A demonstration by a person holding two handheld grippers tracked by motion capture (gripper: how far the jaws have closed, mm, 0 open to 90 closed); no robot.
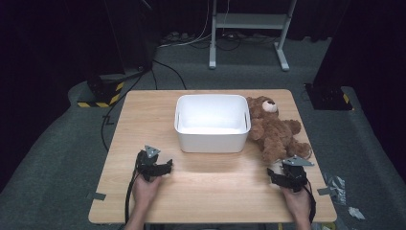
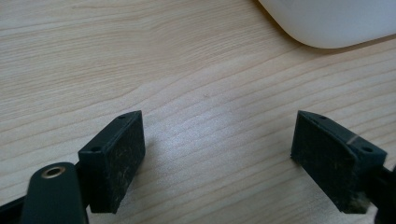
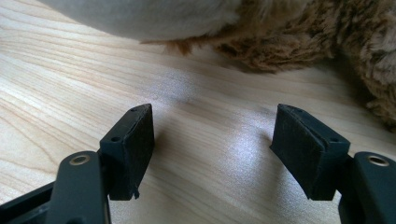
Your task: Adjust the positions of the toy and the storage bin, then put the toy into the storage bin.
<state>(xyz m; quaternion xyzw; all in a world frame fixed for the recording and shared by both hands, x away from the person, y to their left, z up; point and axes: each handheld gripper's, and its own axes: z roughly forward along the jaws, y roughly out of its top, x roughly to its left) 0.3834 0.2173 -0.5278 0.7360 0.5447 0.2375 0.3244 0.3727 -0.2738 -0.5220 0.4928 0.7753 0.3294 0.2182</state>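
A brown teddy bear (image 1: 274,129) lies on its back at the right side of the wooden table (image 1: 210,191), touching the right wall of a white plastic bin (image 1: 212,122). My right gripper (image 1: 276,173) rests on the table just in front of the bear's legs, jaws open and empty; the right gripper view has brown fur (image 3: 303,32) close ahead of the open pads (image 3: 301,147). Left of the bin's front corner, my left gripper (image 1: 165,166) sits low over the table, open with nothing between its jaws. The bin's rounded corner (image 2: 327,23) is at the top right of the left gripper view.
The bin looks empty inside. Bare wood lies in front of the bin between my two hands. Beyond the table stand a white metal frame (image 1: 249,28) and cables on grey carpet; scraps of tape (image 1: 335,184) lie on the floor at right.
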